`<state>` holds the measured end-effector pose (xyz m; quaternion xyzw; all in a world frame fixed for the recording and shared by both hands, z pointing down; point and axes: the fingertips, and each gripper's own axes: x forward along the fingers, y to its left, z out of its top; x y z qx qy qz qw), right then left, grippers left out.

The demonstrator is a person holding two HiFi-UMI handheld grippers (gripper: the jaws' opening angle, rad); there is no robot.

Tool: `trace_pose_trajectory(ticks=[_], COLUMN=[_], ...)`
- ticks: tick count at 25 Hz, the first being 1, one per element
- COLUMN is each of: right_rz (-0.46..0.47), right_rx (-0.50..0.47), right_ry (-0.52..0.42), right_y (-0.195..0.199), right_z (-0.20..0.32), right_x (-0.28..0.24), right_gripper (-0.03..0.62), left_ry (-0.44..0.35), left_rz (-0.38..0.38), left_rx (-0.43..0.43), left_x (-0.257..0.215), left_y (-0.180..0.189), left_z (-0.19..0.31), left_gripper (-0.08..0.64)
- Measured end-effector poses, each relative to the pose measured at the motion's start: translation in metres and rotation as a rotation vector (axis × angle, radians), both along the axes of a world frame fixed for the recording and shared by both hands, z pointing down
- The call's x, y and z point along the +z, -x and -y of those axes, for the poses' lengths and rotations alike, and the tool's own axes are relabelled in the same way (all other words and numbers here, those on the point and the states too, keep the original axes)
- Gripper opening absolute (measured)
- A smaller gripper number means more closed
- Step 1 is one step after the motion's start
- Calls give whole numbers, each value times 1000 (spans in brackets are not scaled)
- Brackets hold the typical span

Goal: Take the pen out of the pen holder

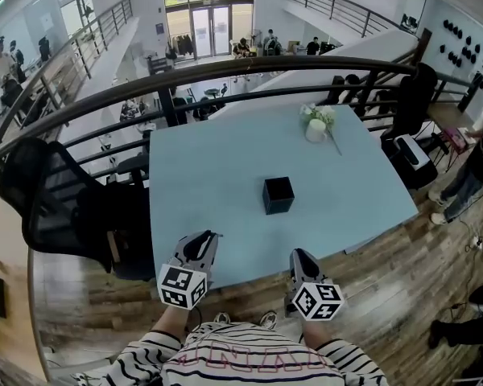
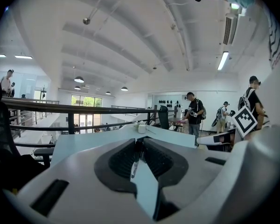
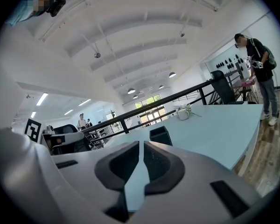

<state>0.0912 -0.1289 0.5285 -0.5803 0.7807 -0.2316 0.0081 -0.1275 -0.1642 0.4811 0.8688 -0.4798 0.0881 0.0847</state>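
1. An open, white-walled hall with an arched ceiling and strip lights is seen. A wood-plank floor lies around the desk.
2. A pale blue, smooth, rectangular desk carries the pen holder near its middle.
3. A curved dark metal railing runs beyond the far edge of the desk, behind the pen holder.
4. A black mesh office chair stands off the desk's edge, well to the left of the pen holder.
5. The left gripper, grey with a cube of black-and-white square markers, is held near the desk's near edge, left of the pen holder. Its jaws are pinched on the pen.
6. The right gripper, of the same make, is held just right of the pen holder's line. Its jaws are drawn almost together with nothing between them.
7. The pen holder is a black, square, open-topped box, standing upright.
8. A small white vase of pale flowers stands well beyond the pen holder.
9. The pen, thin and dark, is out of the pen holder. A white label is borne on it, with print too small to be read.
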Motion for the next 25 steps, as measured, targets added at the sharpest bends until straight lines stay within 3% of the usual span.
trace_pose_trajectory(ticks=[10, 25], right_rz=[-57, -96], right_rx=[22, 26], right_ry=[14, 20], right_y=[31, 47], right_z=[1, 2], right_x=[-1, 2], right_gripper=[28, 28], left_ry=[2, 10], left_rz=[-16, -12], left_rx=[14, 46], left_x=[-2, 8], left_y=[31, 41], left_z=[1, 6], left_gripper=[70, 71])
